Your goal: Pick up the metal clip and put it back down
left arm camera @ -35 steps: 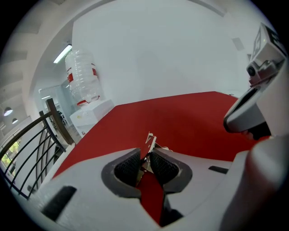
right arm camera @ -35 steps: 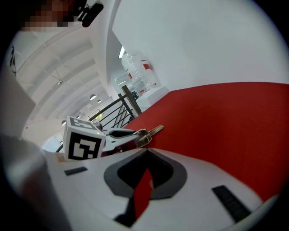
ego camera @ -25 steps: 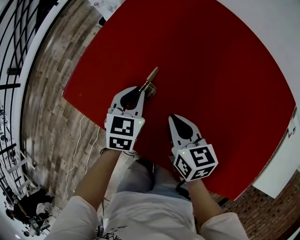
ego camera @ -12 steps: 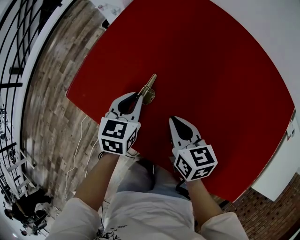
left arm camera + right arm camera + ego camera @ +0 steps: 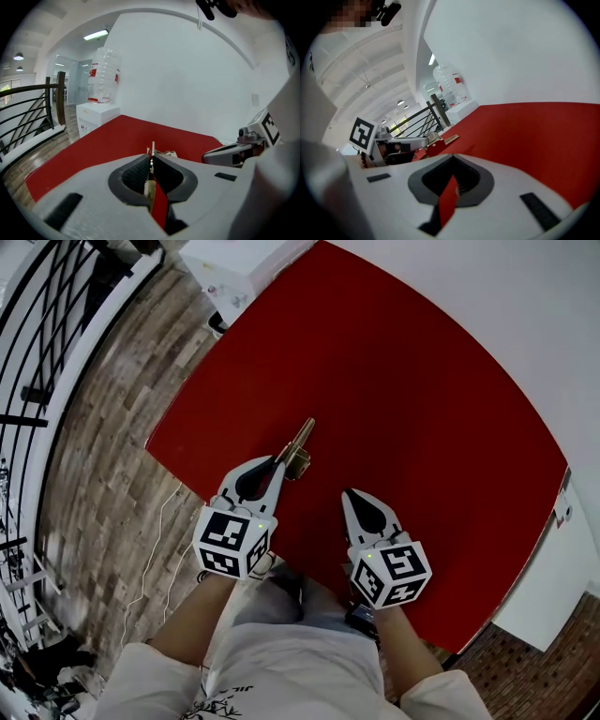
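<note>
The metal clip [image 5: 298,447] is brass-coloured and juts forward from my left gripper [image 5: 281,463], which is shut on its near end and holds it above the red table [image 5: 422,409]. In the left gripper view the clip [image 5: 153,150] stands edge-on between the pads of the left gripper [image 5: 151,158]. My right gripper [image 5: 354,494] hovers to the right of it, shut with nothing in it. The right gripper view shows its own closed tips [image 5: 453,156] and, to the left, the clip [image 5: 446,139] in the left gripper [image 5: 425,140].
The table's left edge [image 5: 187,404] drops to a wood-plank floor [image 5: 103,446]. A white water dispenser [image 5: 96,115] with a clear bottle stands past the table's far corner. A black railing [image 5: 47,334] runs along the left. White walls lie beyond.
My left gripper has risen with the clip in its grip and rolled a little. My right gripper has risen slightly too, and the whole table sits lower in the head view.
</note>
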Demonstrator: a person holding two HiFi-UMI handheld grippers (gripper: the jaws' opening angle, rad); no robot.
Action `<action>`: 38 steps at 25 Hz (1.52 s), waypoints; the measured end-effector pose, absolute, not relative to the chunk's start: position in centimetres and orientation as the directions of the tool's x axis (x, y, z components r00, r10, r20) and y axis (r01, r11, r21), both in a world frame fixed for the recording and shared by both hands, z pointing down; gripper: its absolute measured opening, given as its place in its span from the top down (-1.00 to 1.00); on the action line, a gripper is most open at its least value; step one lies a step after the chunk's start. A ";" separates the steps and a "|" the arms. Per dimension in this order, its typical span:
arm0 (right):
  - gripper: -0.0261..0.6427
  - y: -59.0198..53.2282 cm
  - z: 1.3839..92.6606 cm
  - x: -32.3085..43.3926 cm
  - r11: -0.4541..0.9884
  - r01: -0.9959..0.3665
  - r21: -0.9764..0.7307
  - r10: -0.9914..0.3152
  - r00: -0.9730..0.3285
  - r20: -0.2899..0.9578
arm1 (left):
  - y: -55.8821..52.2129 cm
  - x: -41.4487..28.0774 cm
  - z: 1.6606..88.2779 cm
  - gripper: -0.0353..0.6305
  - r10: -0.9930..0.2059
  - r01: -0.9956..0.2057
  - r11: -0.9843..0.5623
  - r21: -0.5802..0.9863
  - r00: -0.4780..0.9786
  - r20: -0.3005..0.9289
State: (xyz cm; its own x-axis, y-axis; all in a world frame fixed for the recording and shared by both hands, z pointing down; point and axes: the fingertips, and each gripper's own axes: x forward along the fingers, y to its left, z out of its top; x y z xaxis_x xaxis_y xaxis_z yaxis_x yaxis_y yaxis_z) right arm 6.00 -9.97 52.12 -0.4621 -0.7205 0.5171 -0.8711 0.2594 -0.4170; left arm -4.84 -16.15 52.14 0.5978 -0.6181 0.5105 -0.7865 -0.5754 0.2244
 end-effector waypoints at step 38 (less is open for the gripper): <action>0.91 -0.2 35.8 3.6 0.372 -0.883 -0.285 -0.816 -0.458 0.354 | -1.6 -7.5 35.4 0.79 -0.761 -0.807 -0.547 0.223 0.590 0.271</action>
State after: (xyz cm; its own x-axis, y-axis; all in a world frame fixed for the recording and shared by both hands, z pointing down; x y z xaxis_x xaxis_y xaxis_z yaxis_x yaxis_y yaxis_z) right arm 3.55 -0.18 35.77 -0.4576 -0.8157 0.3538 -0.8834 0.3719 -0.2852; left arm -7.53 -1.63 35.35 0.5900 -0.7608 0.2705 -0.8071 -0.5468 0.2226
